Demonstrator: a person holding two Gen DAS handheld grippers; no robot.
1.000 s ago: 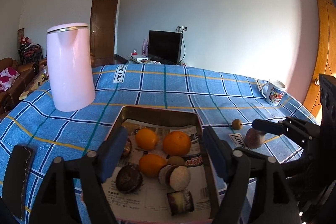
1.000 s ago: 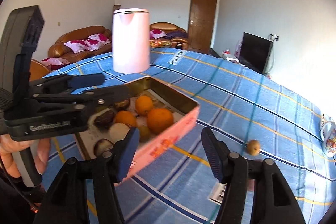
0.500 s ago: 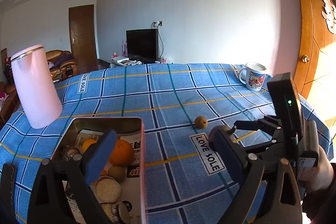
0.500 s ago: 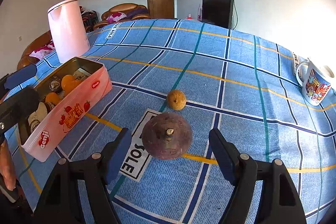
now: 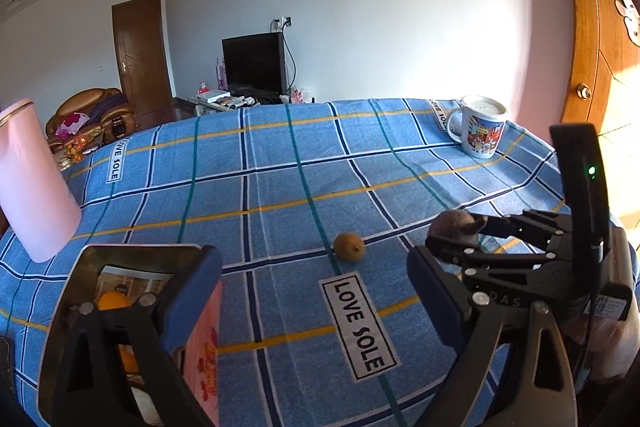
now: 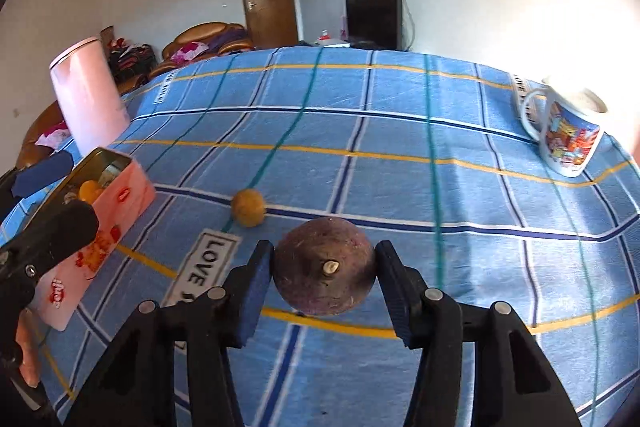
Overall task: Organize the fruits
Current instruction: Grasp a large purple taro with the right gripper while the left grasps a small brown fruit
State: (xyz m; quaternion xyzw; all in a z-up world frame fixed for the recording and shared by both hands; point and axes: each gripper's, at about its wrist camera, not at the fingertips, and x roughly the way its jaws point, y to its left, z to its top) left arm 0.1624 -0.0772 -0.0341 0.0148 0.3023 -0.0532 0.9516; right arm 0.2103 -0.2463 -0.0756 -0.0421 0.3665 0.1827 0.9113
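Note:
My right gripper is shut on a dark purple round fruit, stem end facing the camera, low over the blue checked tablecloth. It shows in the left wrist view too. A small yellow-brown fruit lies on the cloth just left of it, also in the left wrist view. A pink tin box with oranges and other fruit stands at the left. My left gripper is open and empty, its left finger over the tin's right wall.
A tall pink kettle stands at the far left of the table. A printed mug stands at the far right, near the table edge. Beyond the table are a TV, a sofa and doors.
My right gripper moved up to the purple fruit and closed on it. My left gripper swung right, away from over the tin, toward the small fruit.

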